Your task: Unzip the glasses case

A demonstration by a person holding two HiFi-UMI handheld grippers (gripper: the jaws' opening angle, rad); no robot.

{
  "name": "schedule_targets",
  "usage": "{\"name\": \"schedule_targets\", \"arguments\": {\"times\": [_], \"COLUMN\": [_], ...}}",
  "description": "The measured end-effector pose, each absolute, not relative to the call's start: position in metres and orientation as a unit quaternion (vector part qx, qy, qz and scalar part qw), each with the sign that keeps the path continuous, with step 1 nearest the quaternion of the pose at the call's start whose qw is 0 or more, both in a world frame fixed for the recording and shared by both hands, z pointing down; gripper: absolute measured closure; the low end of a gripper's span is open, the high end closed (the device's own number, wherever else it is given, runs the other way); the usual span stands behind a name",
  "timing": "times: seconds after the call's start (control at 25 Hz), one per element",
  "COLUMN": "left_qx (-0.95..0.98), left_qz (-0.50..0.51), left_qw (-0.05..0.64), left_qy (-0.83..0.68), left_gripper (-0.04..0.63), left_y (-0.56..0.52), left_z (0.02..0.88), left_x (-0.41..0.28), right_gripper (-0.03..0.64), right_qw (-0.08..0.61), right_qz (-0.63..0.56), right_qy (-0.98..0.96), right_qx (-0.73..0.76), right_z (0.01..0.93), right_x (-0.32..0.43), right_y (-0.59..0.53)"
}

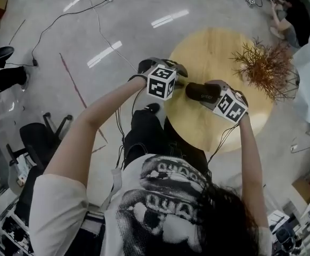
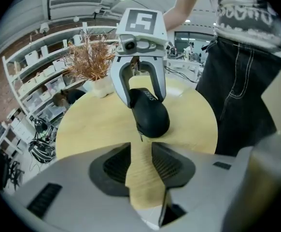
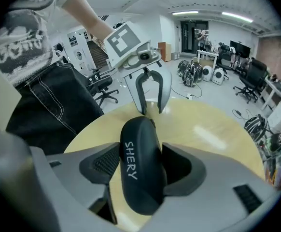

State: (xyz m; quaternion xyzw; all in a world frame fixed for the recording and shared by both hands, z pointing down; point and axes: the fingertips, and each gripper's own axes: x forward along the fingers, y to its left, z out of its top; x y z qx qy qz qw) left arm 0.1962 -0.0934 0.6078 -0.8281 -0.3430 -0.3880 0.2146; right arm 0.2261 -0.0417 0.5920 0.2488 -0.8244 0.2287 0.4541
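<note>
We read SHERY in white on the black glasses case (image 3: 139, 178), which lies on the round wooden table (image 3: 213, 129); the right gripper (image 3: 140, 154) pinches it across its sides; the left gripper (image 2: 141, 161) stands spread and empty, just short of the case's zipper pull (image 2: 140, 137).

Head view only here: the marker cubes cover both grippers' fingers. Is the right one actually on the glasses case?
Observer: Yes; the black glasses case sits between the right gripper's fingers, both pads against its sides.
Operator: And the other one?
Observer: Open and empty; only the wooden table shows between the left gripper's fingers.
Operator: What is it aimed at?
Observer: What looks like the zipper pull hangs at the case's end nearest it, just beyond its fingers.
</note>
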Motion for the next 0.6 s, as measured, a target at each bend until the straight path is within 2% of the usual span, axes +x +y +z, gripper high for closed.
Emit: {"name": "schedule_targets", "arguments": {"times": [0.36, 0.52, 0.6], "left_qx": [-0.759, -0.742, -0.740], "left_qz": [-0.378, -0.380, -0.382], "left_qw": [0.289, 0.300, 0.295], "left_qy": [-0.444, -0.463, -0.468], "left_gripper": [0.485, 0.566, 0.574], "left_y": [-0.083, -0.078, -0.076], "left_z": [0.622, 0.628, 0.629], "left_x": [0.214, 0.215, 0.214], "right_gripper": [0.334, 0.333, 0.334], "right_qw": [0.493, 0.489, 0.481], "right_qz": [0.192, 0.189, 0.188], "right_qy": [-0.821, -0.825, -0.829], "right_qx": [0.214, 0.211, 0.215], "right_z": [0.599, 0.600, 0.599], "right_x": [0.228, 0.227, 0.227], "right_y": [-0.041, -0.039, -0.039]}}
